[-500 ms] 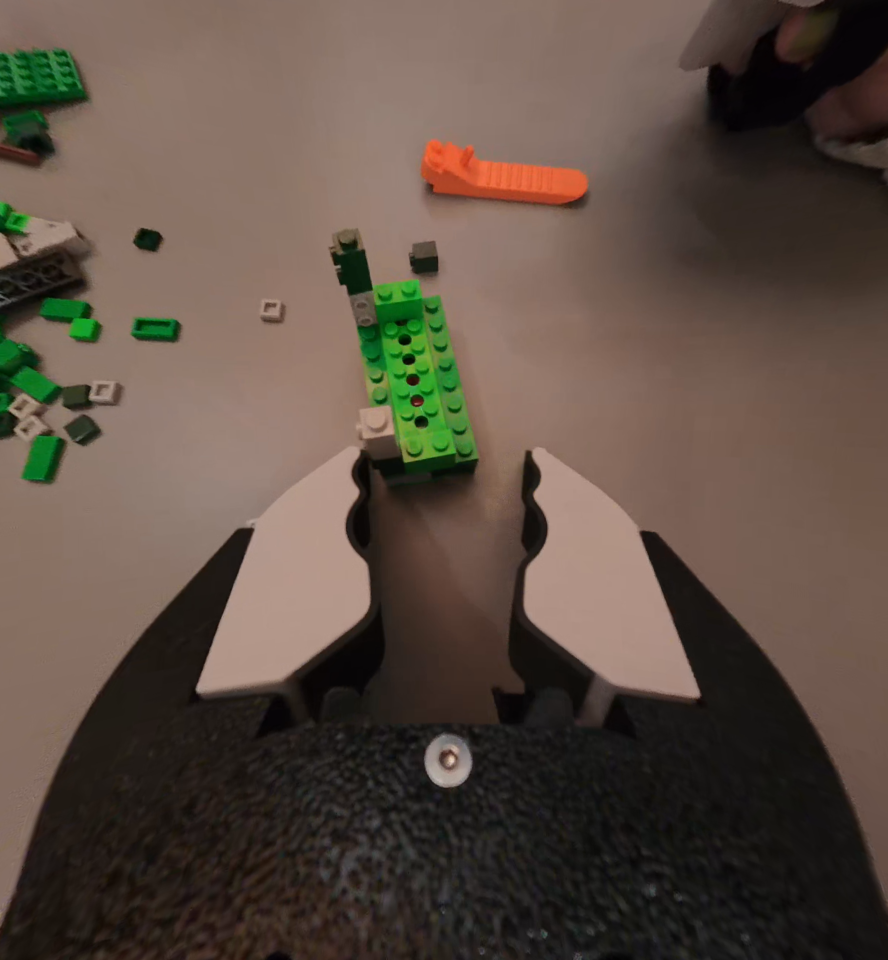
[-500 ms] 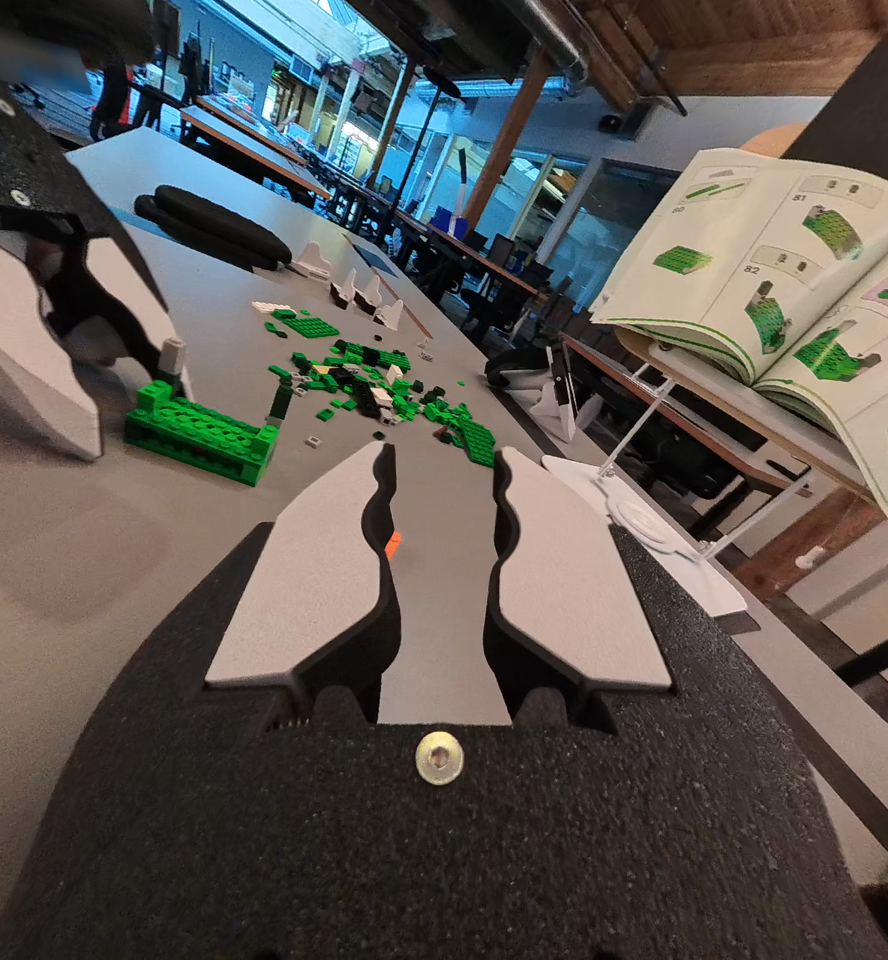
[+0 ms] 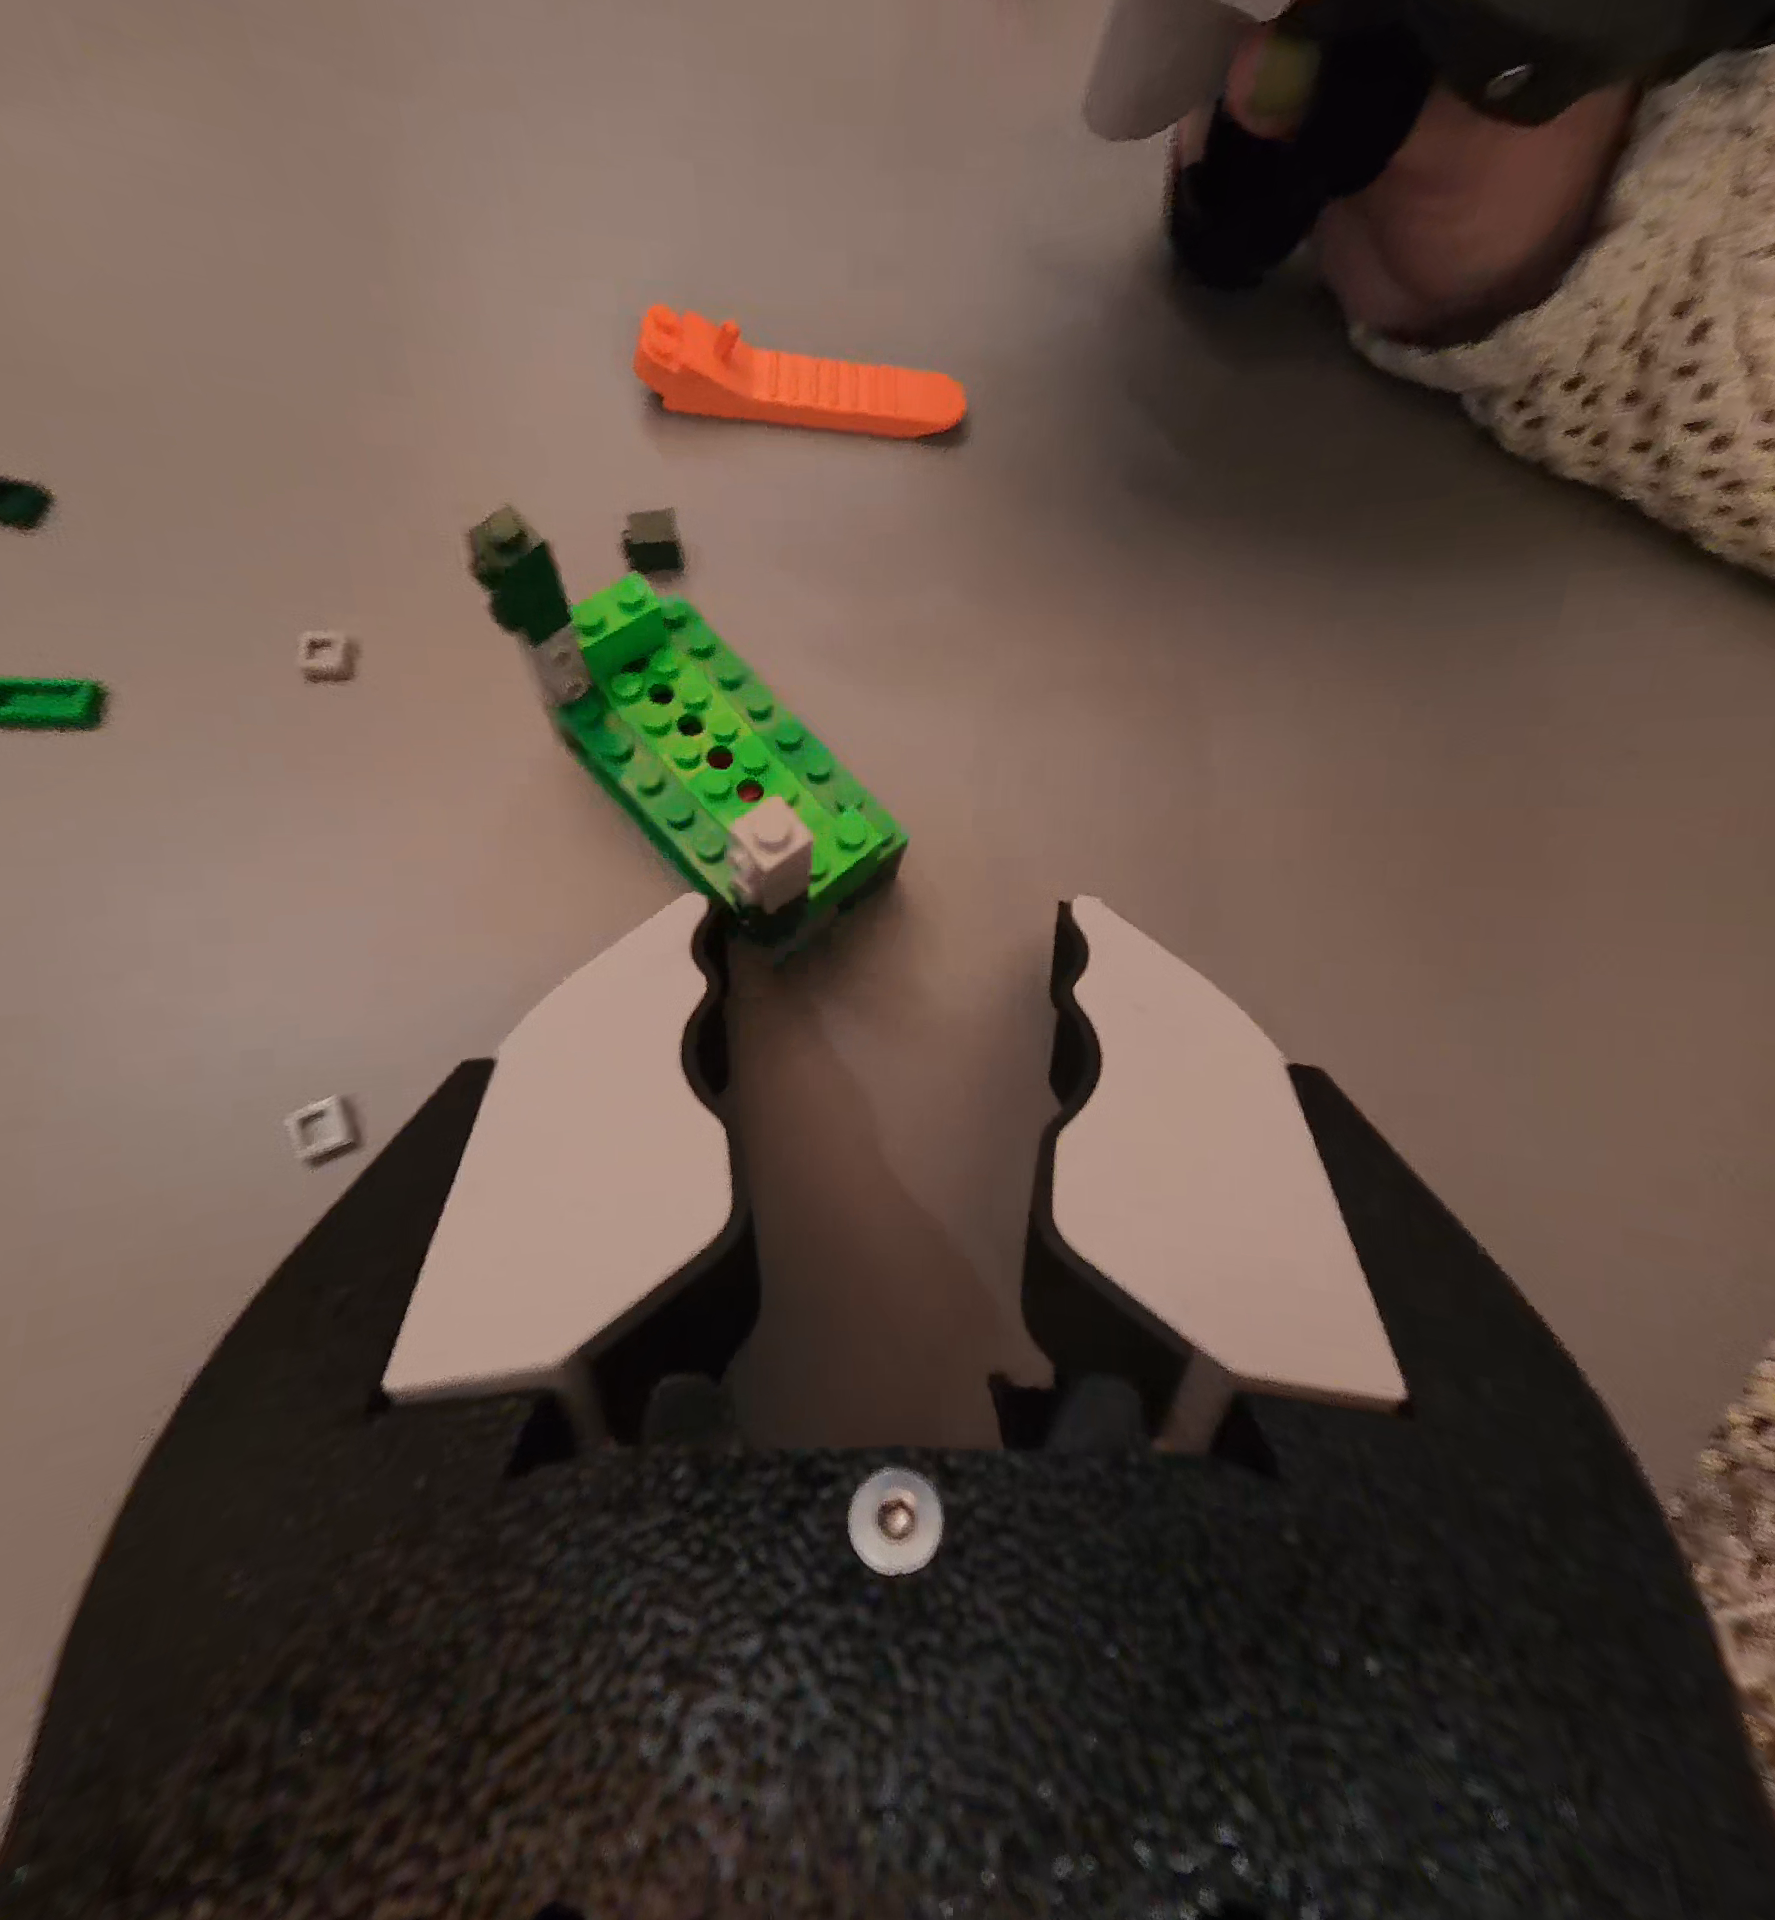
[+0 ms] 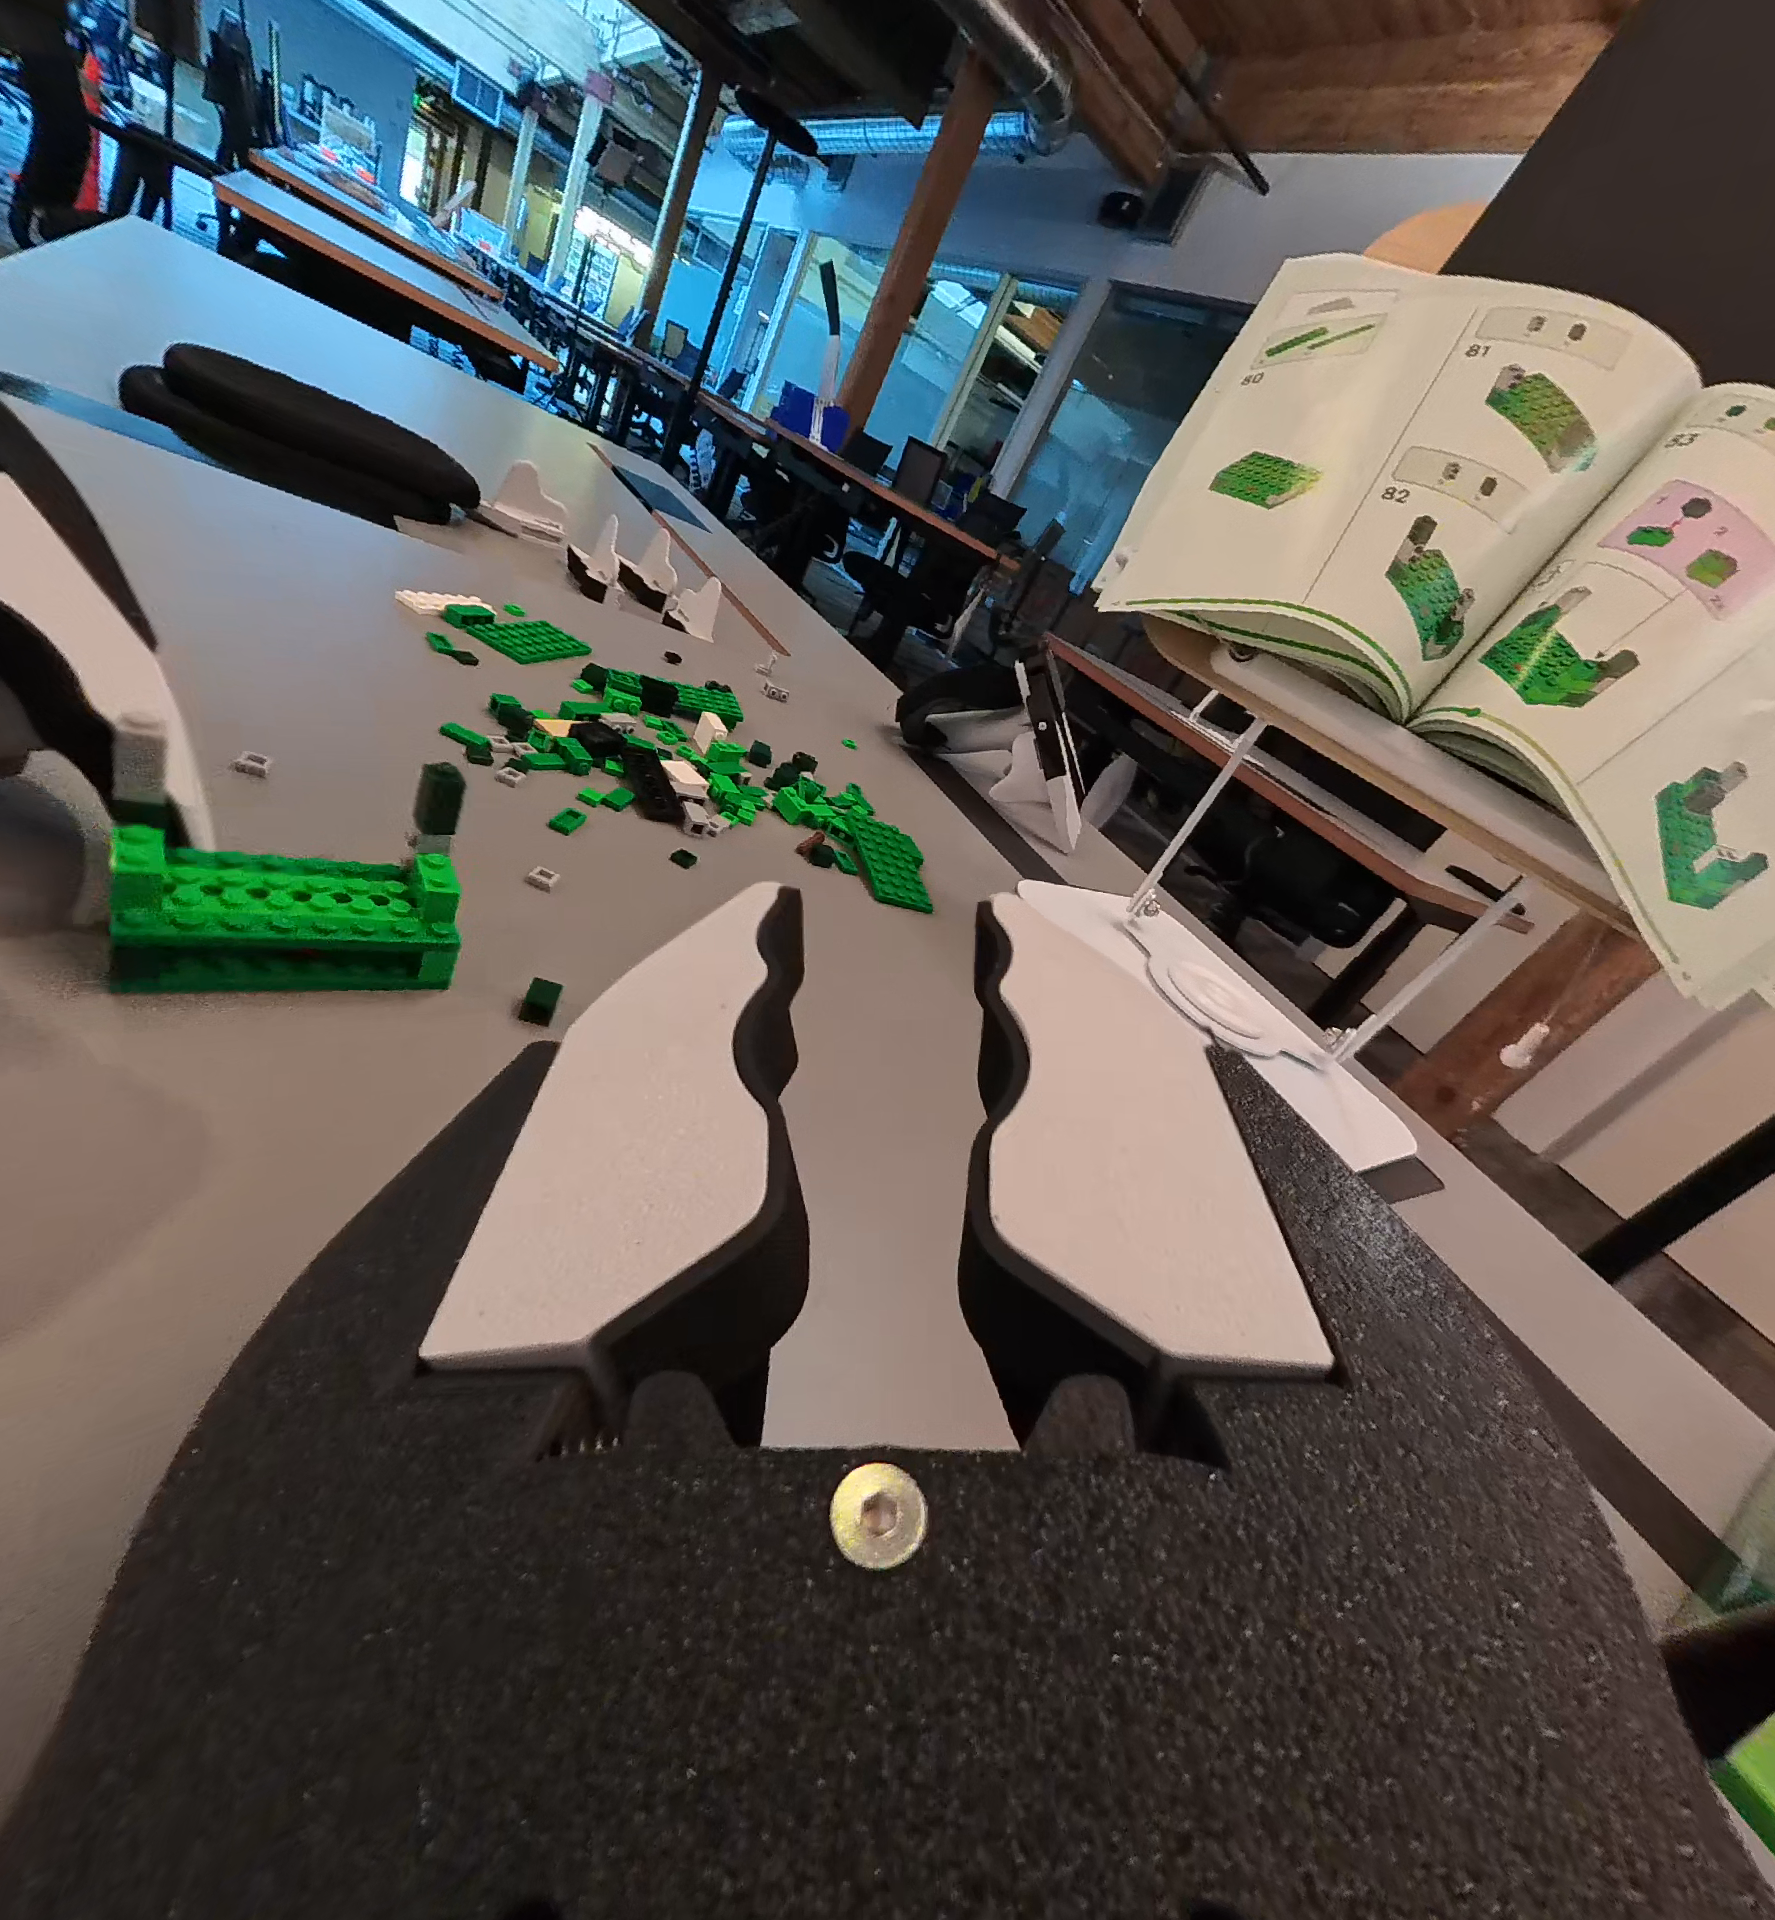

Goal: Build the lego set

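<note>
A green lego assembly (image 3: 717, 769) lies on the grey table, with a grey stud brick (image 3: 774, 854) at its near end and a dark green post (image 3: 521, 587) at its far end. My left gripper (image 3: 883, 914) is open and empty, its left fingertip right at the assembly's near end. The assembly also shows in the right wrist view (image 4: 280, 914), with the left gripper (image 4: 62, 665) beside it. My right gripper (image 4: 888, 904) is open and empty, low over the table, to the right of the assembly. A pile of loose green bricks (image 4: 675, 758) lies farther back.
An orange brick separator (image 3: 795, 379) lies beyond the assembly. A small dark brick (image 3: 652, 538) and loose grey pieces (image 3: 326, 657) lie around it. An open instruction booklet (image 4: 1485, 561) stands on a white stand (image 4: 1215, 997) at the right. A person's knitted sleeve (image 3: 1641, 343) is at the upper right. Some 15 cm of space lies between my two pairs of fingers.
The left gripper has shifted to the right and turned, so the assembly now lies angled toward its left finger. The right gripper has opened wider and swung left toward the assembly.
</note>
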`<action>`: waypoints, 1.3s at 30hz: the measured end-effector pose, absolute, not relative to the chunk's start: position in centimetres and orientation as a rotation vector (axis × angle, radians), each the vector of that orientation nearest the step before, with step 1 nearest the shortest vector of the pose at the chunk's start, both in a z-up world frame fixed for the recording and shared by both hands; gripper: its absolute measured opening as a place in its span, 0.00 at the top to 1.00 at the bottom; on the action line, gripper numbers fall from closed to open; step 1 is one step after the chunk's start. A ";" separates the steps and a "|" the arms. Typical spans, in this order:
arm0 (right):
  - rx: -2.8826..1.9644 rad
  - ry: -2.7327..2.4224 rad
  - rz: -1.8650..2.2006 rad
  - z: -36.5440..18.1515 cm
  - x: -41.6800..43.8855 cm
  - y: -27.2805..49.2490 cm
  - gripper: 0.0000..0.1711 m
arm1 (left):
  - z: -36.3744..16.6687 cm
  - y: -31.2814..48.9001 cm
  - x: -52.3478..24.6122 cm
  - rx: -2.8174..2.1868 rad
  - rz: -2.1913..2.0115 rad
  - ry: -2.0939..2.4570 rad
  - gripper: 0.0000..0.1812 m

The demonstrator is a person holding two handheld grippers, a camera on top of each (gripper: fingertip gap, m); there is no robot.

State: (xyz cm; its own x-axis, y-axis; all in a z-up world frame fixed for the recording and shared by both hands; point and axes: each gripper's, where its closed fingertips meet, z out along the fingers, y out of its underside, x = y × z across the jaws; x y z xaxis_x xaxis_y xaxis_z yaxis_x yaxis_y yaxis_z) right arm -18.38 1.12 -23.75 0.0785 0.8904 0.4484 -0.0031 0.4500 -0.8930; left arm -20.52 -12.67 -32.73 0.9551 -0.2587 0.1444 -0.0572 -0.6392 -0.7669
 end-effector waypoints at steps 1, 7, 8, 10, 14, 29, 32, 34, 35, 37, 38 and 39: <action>-0.880 -1.325 0.814 -23.8 -18.3 1.1 0.82 | -32.5 -12.6 -19.8 -2.237 -0.352 0.237 0.67; -0.887 -1.314 0.819 -23.7 -18.2 1.3 0.82 | -30.4 -13.3 -19.3 -2.145 -0.399 0.279 0.70; -0.888 -1.312 0.821 -23.6 -18.2 1.3 0.82 | -29.6 -13.4 -19.8 -2.112 -0.378 0.259 0.70; -0.894 -1.314 0.821 -23.7 -18.2 1.4 0.82 | -28.1 -13.4 -21.8 -2.021 -0.294 0.197 0.69; -0.933 -1.298 0.814 -23.9 -18.2 2.3 0.83 | -25.6 -13.8 -28.2 -1.819 -0.053 0.017 0.69; -1.056 -1.718 0.853 -28.1 -19.6 -0.3 0.96 | -24.0 -11.9 -37.7 -1.617 0.211 0.119 0.73; -1.301 -1.886 0.873 -29.9 -21.4 -2.1 0.92 | -24.2 -11.8 -36.9 -1.627 0.258 0.177 0.74; -1.373 -1.982 0.833 -30.8 -22.1 -3.2 0.91 | -24.4 -11.8 -36.4 -1.641 0.310 0.225 0.75; -1.386 -2.006 0.808 -31.1 -22.5 -3.6 0.92 | -24.5 -11.8 -36.1 -1.641 0.324 0.245 0.75; -1.400 -2.047 0.759 -32.0 -23.2 -4.0 0.91 | -24.3 -11.9 -35.7 -1.630 0.342 0.268 0.76; -1.415 -2.061 0.741 -32.4 -23.4 -4.1 0.91 | -24.3 -12.0 -35.5 -1.626 0.339 0.275 0.76; -1.437 -2.074 0.731 -32.8 -23.6 -4.1 0.90 | -24.2 -12.0 -35.4 -1.622 0.332 0.277 0.76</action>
State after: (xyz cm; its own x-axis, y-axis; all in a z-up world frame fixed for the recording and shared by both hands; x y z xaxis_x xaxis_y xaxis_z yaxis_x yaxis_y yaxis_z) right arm -23.56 -4.12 -32.84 -0.3106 0.9448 0.1040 0.6706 0.2954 -0.6804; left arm -35.38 -11.99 -24.18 0.9263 0.0199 -0.3763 -0.3738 -0.0779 -0.9242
